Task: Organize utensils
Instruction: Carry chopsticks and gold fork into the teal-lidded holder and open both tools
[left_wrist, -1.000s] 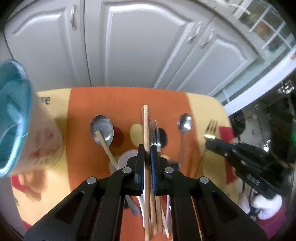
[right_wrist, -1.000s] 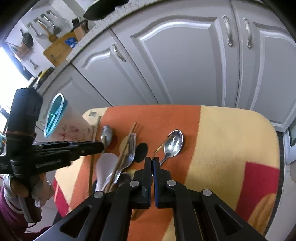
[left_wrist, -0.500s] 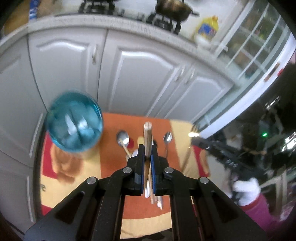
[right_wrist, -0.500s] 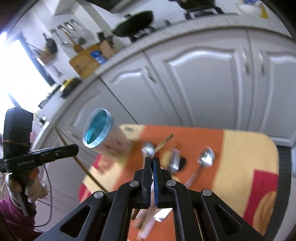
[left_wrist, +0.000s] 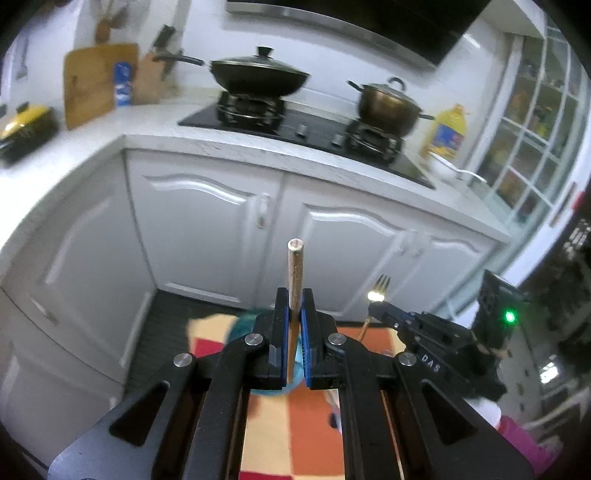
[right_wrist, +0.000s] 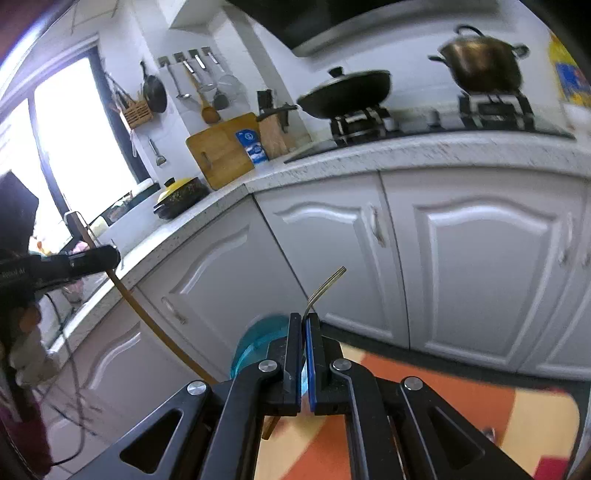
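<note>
Chopstick (left_wrist: 294, 273) stands clamped between the blue pads of the left gripper (left_wrist: 294, 314), its round end pointing up toward the cabinets (left_wrist: 207, 229). From the right wrist view the same stick slants down past the left gripper's tip toward the cup (right_wrist: 258, 341). The right gripper (right_wrist: 304, 332) is clenched on a gold fork (right_wrist: 325, 286), whose curved neck rises just above the pads; in the left wrist view its tines show above that gripper's tip. The blue-rimmed cup sits directly below both grippers, partly hidden behind their fingers, on an orange and yellow mat (left_wrist: 295, 435). A wok (left_wrist: 258, 75) and a pot (left_wrist: 388, 105) stand on the stove (left_wrist: 306, 127) behind.
</note>
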